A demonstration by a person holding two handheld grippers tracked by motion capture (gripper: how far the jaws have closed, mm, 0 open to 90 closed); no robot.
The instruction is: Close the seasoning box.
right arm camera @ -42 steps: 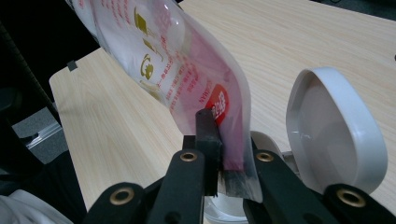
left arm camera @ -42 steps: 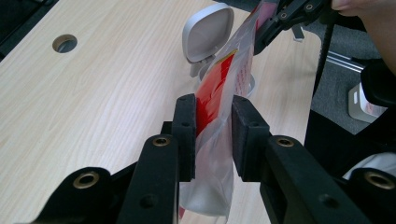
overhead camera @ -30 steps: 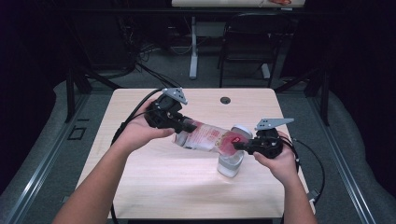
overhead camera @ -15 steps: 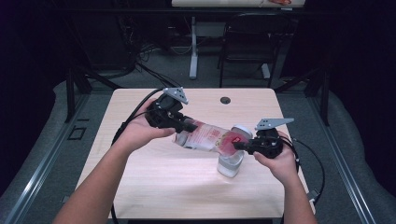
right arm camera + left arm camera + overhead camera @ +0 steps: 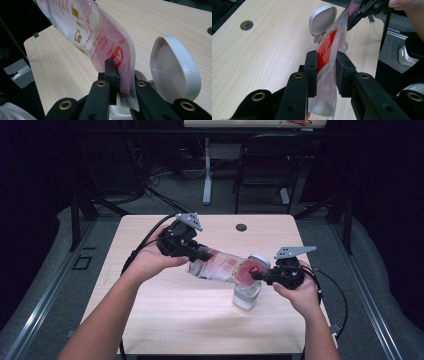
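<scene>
Claw pads of both black two-jaw tools clamp one thing between them: a clear plastic pouch with red and gold print [image 5: 225, 268], held in the air above the pale wood-grain tabletop [image 5: 165, 320] and sloping down from the person's left to the right. Largest of the task's things, the pouch carries gold characters and rows of small red writing, seen mirrored through the film in the right gripper view and too small to read, plus a round red badge with white marks near its lower end. Its low end hangs right over a small clear jar with a hinged white flip lid [image 5: 247, 292], which stands upright on the tabletop with the lid swung open. On the pouch's upper end, the left claw [image 5: 204, 255] has its foam pads [image 5: 311, 65] pressed against both faces of the film, the hand angled down and inward. At the low corner, the right claw [image 5: 256, 276] is nearly fully closed, pinching the thin edge by the badge; that hand sits level, just beside the jar.
</scene>
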